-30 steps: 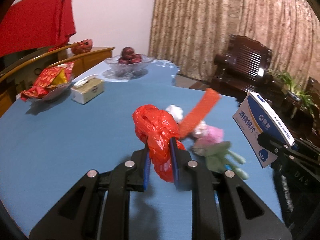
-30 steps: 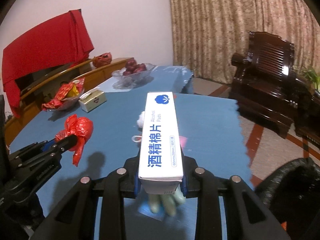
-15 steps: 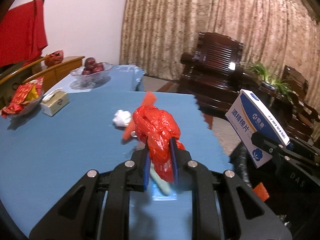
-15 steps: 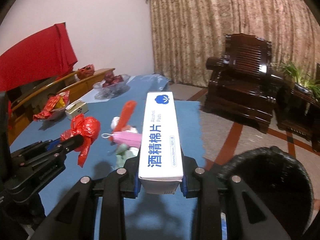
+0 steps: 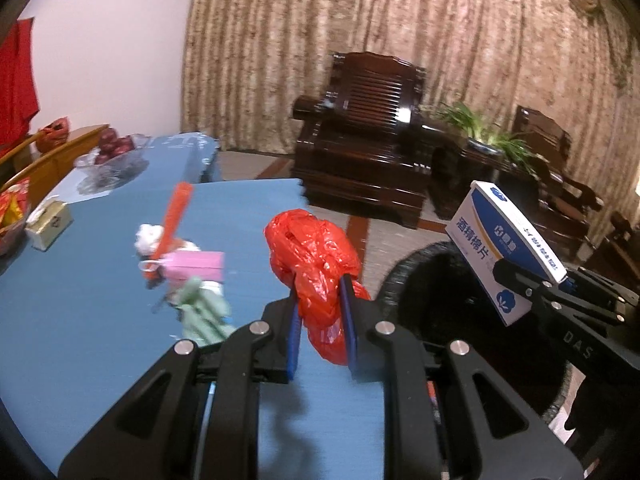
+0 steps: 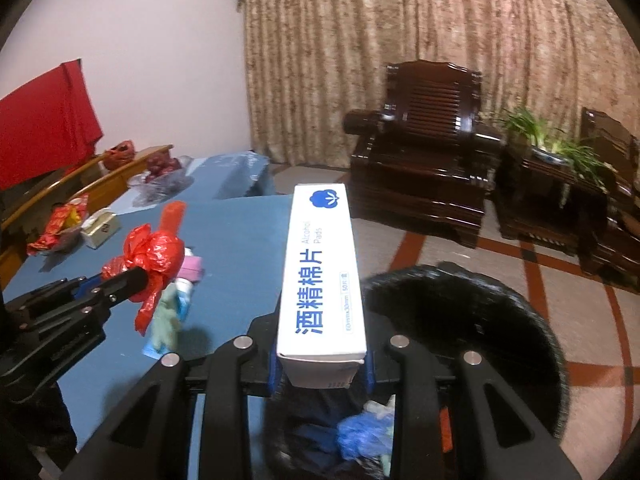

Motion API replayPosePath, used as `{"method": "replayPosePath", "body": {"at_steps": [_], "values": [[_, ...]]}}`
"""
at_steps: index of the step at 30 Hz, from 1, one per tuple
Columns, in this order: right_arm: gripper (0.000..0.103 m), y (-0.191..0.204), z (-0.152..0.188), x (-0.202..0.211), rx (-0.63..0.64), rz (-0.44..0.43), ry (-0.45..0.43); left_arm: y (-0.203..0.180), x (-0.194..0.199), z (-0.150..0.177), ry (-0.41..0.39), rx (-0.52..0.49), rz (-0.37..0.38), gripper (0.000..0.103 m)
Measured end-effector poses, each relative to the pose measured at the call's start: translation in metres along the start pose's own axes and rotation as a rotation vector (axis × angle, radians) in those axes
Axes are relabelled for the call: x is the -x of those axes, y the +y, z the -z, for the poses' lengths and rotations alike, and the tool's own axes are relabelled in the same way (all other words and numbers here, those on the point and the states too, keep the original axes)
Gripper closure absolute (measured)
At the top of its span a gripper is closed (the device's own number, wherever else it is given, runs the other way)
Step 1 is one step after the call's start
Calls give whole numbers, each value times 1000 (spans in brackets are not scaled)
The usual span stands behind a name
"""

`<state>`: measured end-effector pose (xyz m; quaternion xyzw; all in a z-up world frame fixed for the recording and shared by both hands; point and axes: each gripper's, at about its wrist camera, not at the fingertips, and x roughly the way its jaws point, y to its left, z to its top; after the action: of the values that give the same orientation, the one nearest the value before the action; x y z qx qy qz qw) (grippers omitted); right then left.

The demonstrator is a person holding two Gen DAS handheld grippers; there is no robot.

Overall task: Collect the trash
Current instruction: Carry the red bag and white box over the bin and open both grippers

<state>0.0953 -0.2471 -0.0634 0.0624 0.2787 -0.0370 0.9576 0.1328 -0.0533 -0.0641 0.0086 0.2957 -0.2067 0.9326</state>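
Observation:
My left gripper [image 5: 320, 296] is shut on a crumpled red plastic bag [image 5: 316, 256] and holds it above the blue table's [image 5: 100, 320] right edge. My right gripper [image 6: 322, 354] is shut on a white and blue alcohol-pad box [image 6: 322, 272], held over the black trash bin [image 6: 500, 320] on the floor beside the table. The box also shows in the left wrist view [image 5: 502, 244], as does the bin [image 5: 432, 280]. On the table lie an orange strip [image 5: 172, 216], a white wad [image 5: 146, 236], a pink packet [image 5: 196, 266] and a green glove [image 5: 204, 312].
A tissue box [image 5: 48, 224], a fruit bowl [image 5: 112, 152] and a red snack bag [image 6: 60, 224] sit at the table's far side. Dark wooden armchairs [image 6: 424, 160] and a potted plant [image 6: 552, 140] stand by the curtain. The bin holds blue trash [image 6: 360, 436].
Both grippers have swung right, from over the table toward its right edge. The trash bin has come into view under the right gripper. Both grips are unchanged.

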Motion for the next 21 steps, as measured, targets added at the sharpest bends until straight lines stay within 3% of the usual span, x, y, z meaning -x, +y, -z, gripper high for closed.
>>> {"method": "replayPosePath", "body": {"at_steps": [21], "values": [[74,-94,30,2,-91,194,60,-104,-60,22,73,-124,196,86]]}}
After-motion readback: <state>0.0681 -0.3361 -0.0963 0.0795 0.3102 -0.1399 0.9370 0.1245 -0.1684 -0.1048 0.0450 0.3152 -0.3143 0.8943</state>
